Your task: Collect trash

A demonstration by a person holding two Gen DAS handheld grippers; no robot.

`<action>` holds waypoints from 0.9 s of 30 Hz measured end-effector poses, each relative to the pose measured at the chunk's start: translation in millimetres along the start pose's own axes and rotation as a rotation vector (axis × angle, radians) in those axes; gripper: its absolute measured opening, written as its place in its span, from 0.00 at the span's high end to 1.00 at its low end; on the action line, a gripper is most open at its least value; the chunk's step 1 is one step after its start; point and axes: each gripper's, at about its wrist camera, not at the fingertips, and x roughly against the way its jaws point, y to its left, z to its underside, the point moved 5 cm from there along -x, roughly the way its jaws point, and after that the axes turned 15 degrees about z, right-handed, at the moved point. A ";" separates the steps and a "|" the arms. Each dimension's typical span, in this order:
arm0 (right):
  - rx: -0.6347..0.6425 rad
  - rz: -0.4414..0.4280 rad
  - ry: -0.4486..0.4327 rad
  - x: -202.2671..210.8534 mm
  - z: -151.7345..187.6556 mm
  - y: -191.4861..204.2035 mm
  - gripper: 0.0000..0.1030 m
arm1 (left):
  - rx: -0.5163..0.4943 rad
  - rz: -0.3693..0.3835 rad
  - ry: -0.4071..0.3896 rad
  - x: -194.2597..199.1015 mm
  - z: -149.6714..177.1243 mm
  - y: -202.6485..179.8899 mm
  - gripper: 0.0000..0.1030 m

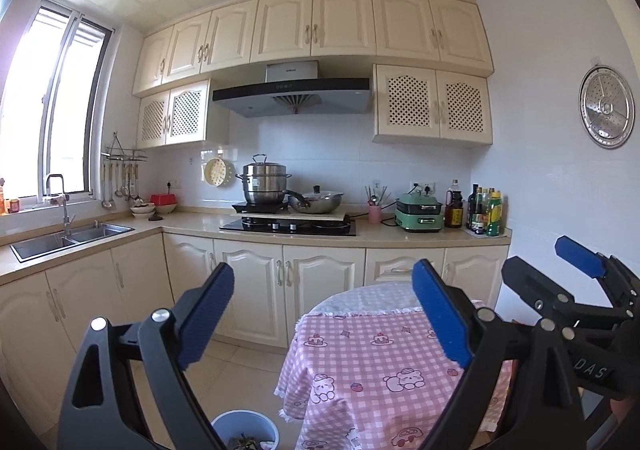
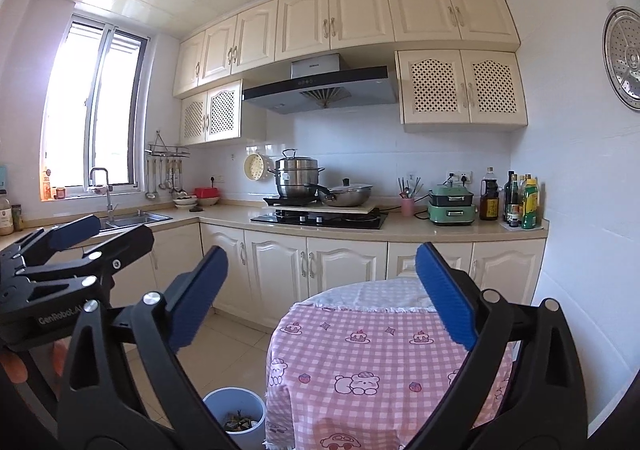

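Dark crumpled trash [image 2: 239,421] lying inside pale blue round plastic bin [image 2: 235,416] on tiled floor, just beside round desk under pink checked cartoon cloth [image 2: 380,354]. No loose scraps visible on cloth. Left hand-held gripper [image 1: 323,314] and right hand-held gripper [image 2: 322,296] both spread wide, empty, level above desk edge, close side by side. Likely risks: jaws snagging cloth fringe and dragging it, or clashing together, or nudging bin over while reaching low

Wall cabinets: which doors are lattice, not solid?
The lower wall cabinets flanking the range hood: left pair, right pair. The top row is solid-panelled.
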 end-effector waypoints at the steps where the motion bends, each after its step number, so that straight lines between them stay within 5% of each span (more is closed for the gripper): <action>1: 0.000 0.000 0.001 0.7 0.3 0.7 0.09 | -0.003 -0.008 -0.002 1.2 0.2 -0.3 0.14; 27: 0.011 -0.001 0.032 -1.4 6.1 0.7 0.08 | 0.000 -0.021 0.056 -11.0 13.8 6.2 0.14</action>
